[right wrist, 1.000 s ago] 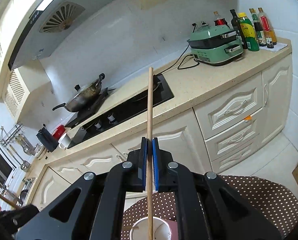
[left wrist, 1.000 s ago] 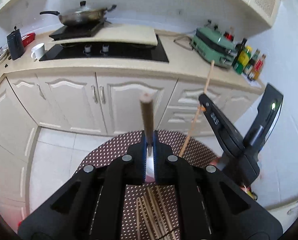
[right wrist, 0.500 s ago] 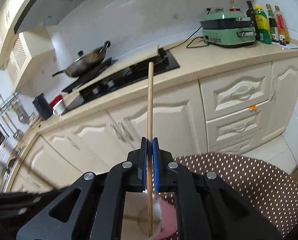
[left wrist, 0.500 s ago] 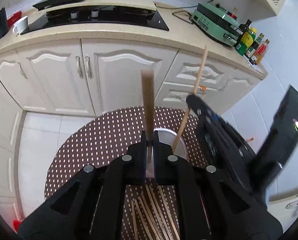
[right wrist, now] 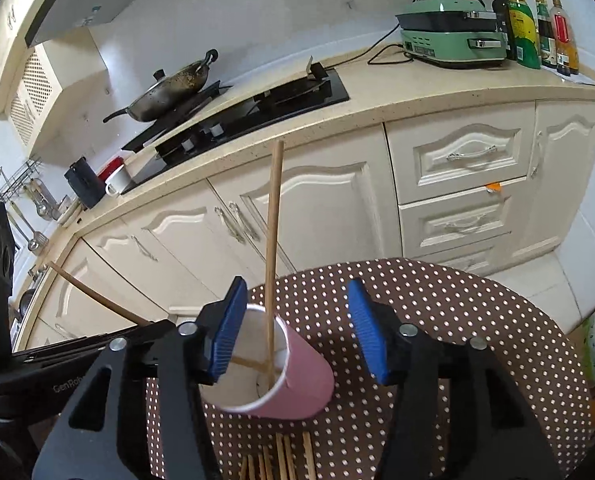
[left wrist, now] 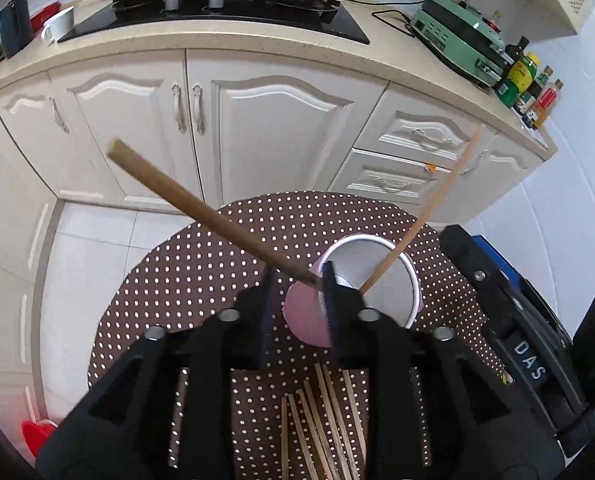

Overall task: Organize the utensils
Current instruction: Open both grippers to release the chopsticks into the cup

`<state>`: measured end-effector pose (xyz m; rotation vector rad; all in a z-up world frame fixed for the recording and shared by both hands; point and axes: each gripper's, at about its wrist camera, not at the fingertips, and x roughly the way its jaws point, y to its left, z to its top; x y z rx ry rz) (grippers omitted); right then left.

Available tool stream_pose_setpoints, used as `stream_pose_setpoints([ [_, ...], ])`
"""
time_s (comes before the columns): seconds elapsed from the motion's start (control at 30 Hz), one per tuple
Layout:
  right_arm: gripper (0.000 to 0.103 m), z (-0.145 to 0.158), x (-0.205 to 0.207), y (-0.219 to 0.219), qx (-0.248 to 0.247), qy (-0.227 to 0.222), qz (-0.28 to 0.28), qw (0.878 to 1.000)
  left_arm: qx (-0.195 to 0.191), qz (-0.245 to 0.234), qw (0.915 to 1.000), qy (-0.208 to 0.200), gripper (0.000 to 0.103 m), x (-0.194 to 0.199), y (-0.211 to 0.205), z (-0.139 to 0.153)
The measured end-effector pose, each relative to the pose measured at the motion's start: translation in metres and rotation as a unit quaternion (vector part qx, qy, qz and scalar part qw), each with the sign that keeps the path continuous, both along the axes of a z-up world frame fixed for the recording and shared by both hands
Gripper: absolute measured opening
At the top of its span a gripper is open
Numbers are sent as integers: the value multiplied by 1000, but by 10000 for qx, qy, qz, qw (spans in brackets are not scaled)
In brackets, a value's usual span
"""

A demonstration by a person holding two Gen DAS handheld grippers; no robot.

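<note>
Both grippers have let go within the last second. A second ago each pair of jaws was pressed tight on an upright chopstick held above the pink cup (right wrist: 281,376); both have since come down over the cup.

Left gripper (left wrist: 295,280): jaws opening. The dark chopstick (left wrist: 201,208) has tipped over to the left. Its lower end sits at the cup's rim beside the right-hand jaw. No pad presses on it, so I judge it released.

Right gripper (right wrist: 297,320): jaws opening, blue pads spread well apart on either side of the cup. The pale chopstick (right wrist: 272,248) stands nearly upright with its tip on the cup floor, free of both pads.

Location of task items: two chopsticks in the cup, leaning apart and crossing near the bottom. The cup stands on the brown dotted counter (right wrist: 437,312). More loose chopsticks (left wrist: 321,420) lie flat on the counter just in front of the cup, nearer the cameras.

Meaning for the task: this pair counts as deposited. Work remains, judging by the pile still flat. The next move probably calls for both grippers to back away without knocking the leaning sticks or the light cup.
</note>
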<state>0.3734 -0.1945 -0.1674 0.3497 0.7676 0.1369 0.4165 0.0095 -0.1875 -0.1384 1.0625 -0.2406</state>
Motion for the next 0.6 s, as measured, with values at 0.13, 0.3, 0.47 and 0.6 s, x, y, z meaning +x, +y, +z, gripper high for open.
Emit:
stream_pose_setpoints([
  [0.13,53,2,-6,-2,-21,83,-14,10000,-24,110,9999,-57,48,-6,5,3],
  [0.3,54,9,-12,-3,-22,95,-39,9999,0,183,9998,-83,48,-13,9,8],
  [0.47,55,18,-20,-3,-48,58,-38,10000,3,218,9997,-118,49,-21,11,16],
  [0.6,58,28,-26,-7,-71,-3,-47,10000,72,236,9995,-202,50,-31,11,24],
])
